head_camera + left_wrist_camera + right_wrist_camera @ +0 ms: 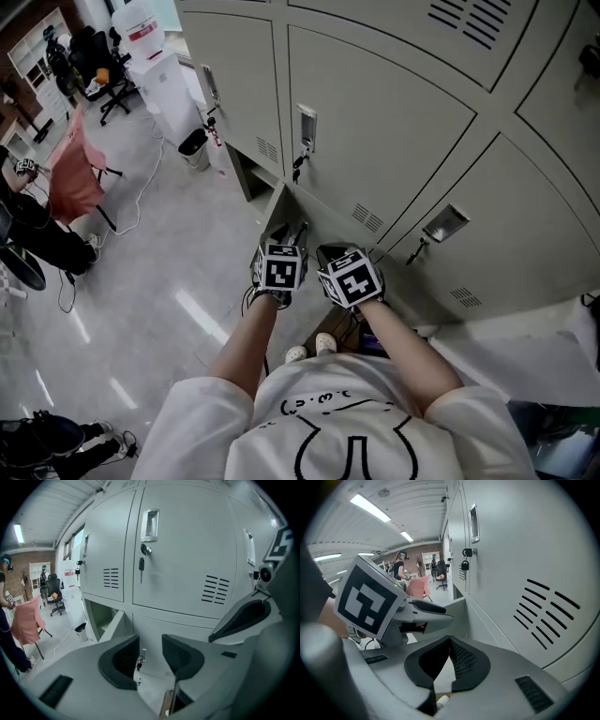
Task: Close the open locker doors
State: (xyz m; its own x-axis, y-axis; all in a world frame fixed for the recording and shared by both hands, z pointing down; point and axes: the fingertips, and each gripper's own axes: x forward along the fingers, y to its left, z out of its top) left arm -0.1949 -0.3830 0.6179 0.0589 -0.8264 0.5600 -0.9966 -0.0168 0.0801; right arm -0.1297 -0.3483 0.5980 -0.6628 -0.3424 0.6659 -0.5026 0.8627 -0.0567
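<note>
A bottom-row locker door [274, 212] stands open, swung out toward me from the grey locker bank [375, 122]. Its dark compartment [242, 174] lies to its left. In the left gripper view the same door [110, 626] and the open compartment [99, 615] show at lower left. My left gripper [289, 234] [150, 641] is open and empty, held close to the door's free edge without touching it. My right gripper [330, 251] [449, 641] is shut on nothing, just right of the left one and close to the locker fronts. The door's edge [459, 610] shows beyond it.
Keys hang from closed locker locks [298, 167] [141, 564]. A water dispenser [155, 75], a black bin [194, 142] and a chair draped in pink cloth [75, 178] stand to the left, with cables on the floor. My shoes [310, 349] are under the grippers.
</note>
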